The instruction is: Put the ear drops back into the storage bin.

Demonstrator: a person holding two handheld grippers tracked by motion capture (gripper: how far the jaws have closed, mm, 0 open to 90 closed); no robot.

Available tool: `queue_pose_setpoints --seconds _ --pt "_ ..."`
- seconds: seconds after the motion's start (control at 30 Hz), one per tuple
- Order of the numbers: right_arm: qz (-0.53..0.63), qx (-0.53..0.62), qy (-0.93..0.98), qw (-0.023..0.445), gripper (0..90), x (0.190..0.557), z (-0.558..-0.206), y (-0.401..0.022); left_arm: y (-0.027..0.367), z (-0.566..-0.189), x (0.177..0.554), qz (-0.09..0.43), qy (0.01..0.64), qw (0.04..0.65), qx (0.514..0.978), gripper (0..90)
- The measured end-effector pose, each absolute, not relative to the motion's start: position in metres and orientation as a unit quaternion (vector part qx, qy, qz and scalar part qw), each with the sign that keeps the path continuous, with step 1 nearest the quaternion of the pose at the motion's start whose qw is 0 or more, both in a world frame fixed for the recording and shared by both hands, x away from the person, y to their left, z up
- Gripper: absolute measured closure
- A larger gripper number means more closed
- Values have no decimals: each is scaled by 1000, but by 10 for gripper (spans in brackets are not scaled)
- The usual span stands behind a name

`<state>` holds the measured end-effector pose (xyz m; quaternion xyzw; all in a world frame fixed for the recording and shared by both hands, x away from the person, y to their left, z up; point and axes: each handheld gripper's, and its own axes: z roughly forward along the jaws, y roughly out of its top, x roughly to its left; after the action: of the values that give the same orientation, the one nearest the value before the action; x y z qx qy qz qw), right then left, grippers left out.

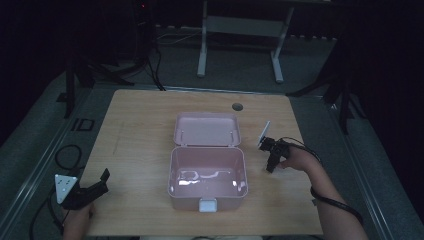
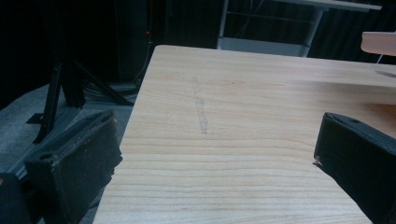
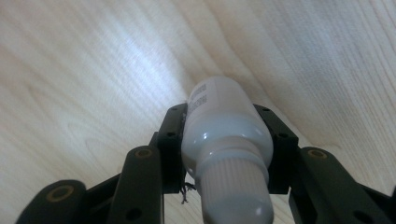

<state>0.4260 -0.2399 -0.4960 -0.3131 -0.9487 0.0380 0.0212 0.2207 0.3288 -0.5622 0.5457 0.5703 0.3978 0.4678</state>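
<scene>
One white bottle (image 3: 227, 140), one open pink box (image 1: 207, 172), two claws (image 1: 272, 162) (image 1: 95, 187), one worktop (image 1: 145, 125)

Your open box (image 1: 207, 177) is sitting mid-bench (image 1: 145, 130); your right tongs (image 3: 224, 140) are pinching the bottle (image 3: 224, 126) just right of it, your left tongs (image 1: 95, 187) resting well left.

A pale wooden table (image 1: 135, 125) bears an open pink box (image 1: 207, 172).

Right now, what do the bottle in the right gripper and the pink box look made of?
Bottle: likely glossy white plastic, with a bright highlight on its shoulder, a ribbed cap and a printed label. Pink box: probably smooth moulded plastic; its floor shows sheen, and the hinged lid lies open behind it.
</scene>
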Motion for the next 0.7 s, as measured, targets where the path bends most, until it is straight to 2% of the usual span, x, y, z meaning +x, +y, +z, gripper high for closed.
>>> queue_pose_setpoints --seconds 0.37,0.7 --pt "37 -209 -977 15 595 406 -492 -239 329 -562 221 398 571 468 545 5" --pt "43 -59 -997 25 595 375 -487 -235 329 -562 221 398 571 467 546 4"
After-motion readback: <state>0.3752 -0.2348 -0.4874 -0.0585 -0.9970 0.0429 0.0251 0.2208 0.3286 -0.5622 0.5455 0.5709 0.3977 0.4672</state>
